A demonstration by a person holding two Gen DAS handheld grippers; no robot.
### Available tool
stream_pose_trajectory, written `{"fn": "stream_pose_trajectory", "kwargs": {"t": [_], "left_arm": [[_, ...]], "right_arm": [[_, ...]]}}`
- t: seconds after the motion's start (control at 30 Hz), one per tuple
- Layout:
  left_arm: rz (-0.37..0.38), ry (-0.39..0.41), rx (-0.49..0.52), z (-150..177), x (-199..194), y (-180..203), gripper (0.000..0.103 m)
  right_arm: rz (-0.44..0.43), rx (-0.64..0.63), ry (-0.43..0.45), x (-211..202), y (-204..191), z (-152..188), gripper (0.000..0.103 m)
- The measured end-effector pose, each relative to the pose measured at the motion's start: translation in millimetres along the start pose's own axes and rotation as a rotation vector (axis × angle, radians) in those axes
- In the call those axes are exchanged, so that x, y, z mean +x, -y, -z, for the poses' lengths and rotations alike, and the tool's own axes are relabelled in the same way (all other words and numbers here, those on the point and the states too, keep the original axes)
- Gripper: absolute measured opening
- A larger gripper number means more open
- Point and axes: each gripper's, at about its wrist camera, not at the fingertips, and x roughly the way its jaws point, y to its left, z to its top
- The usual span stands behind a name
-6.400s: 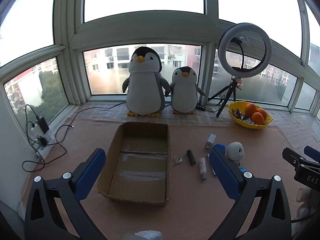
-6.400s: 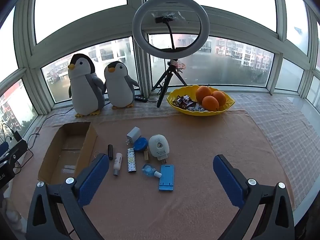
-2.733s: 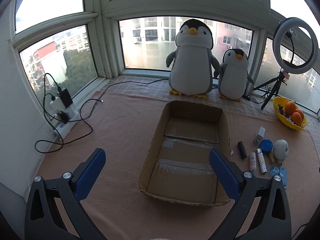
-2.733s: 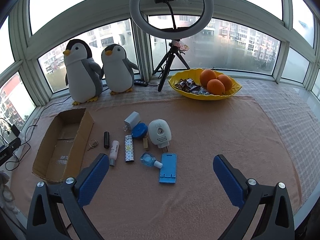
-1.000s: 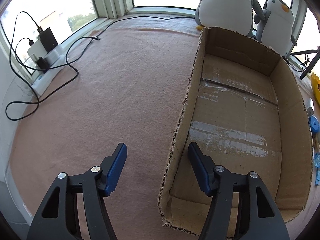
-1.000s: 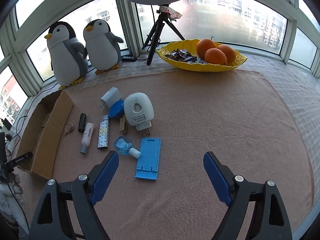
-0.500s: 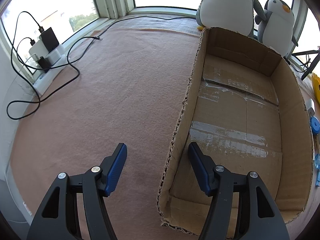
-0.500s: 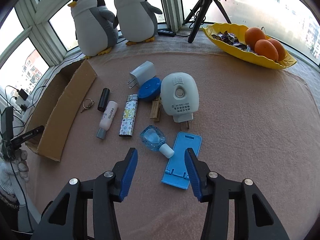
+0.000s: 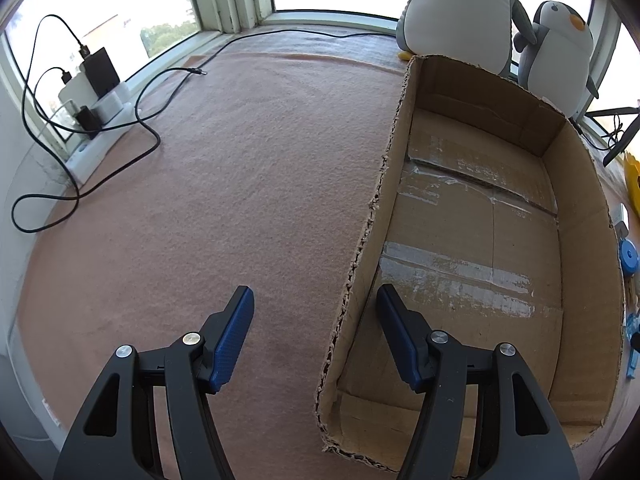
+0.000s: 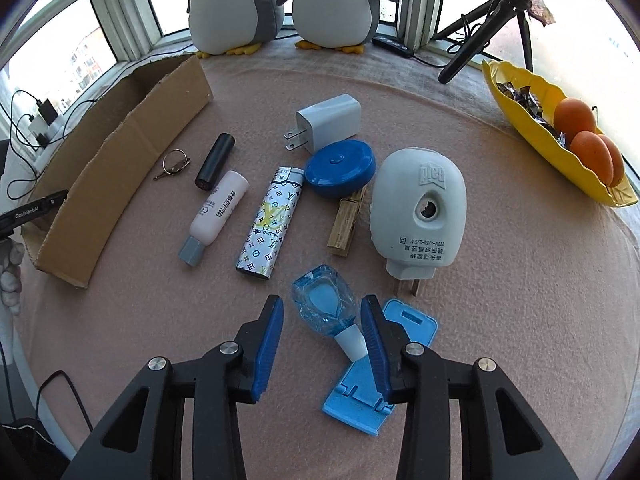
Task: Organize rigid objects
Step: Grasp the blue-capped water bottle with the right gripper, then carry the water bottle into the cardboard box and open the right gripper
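An open cardboard box [image 9: 576,184] lies on the pink mat; it also shows in the right wrist view [image 10: 132,152]. My left gripper [image 9: 316,300] is open and straddles the box's left wall near its front corner, one finger outside, one inside. My right gripper [image 10: 322,312] is open, low over the mat, with a small clear blue bottle [image 10: 324,304] between its fingers, not clamped. A blue phone stand [image 10: 400,328] lies under the right finger. Beyond lie a patterned lighter [image 10: 272,220], a white tube [image 10: 218,212], a black cylinder [image 10: 214,156], a key ring [image 10: 174,162], a white charger [image 10: 332,122], a blue round case [image 10: 340,168], a wooden clothespin [image 10: 346,224] and a grey plug-in device [image 10: 420,212].
Two plush penguins [image 10: 236,4] stand by the window behind the mat. A yellow bowl [image 10: 520,120] with oranges sits at the right, a tripod [image 10: 480,44] beside it. A power strip with cables [image 9: 92,108] lies along the left sill.
My right gripper has dropped lower and forward, and its fingers have narrowed around the blue bottle. My left gripper has stayed astride the box wall.
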Motion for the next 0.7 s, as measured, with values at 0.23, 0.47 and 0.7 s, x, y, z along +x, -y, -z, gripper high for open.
{"fn": "stream_pose_trajectory", "kwargs": {"t": [0.23,0.47,0.7], "left_arm": [[-0.003,0.003,0.000,0.1,0.5,0.0,0.064],[0.003,0.002,-0.009,0.5,0.8,-1.0,0.064],[0.006,0.001,-0.011,0.7,1.0,-1.2,0.064]], "right_arm": [[0.003,-0.035,-0.022,8.0,-8.0,-0.1,0.037],[0.005,-0.040,-0.029,12.0,-13.2,-2.1,0.029],[-0.011,0.002,-0.013,7.2,-17.0,-2.8,0.029]]}}
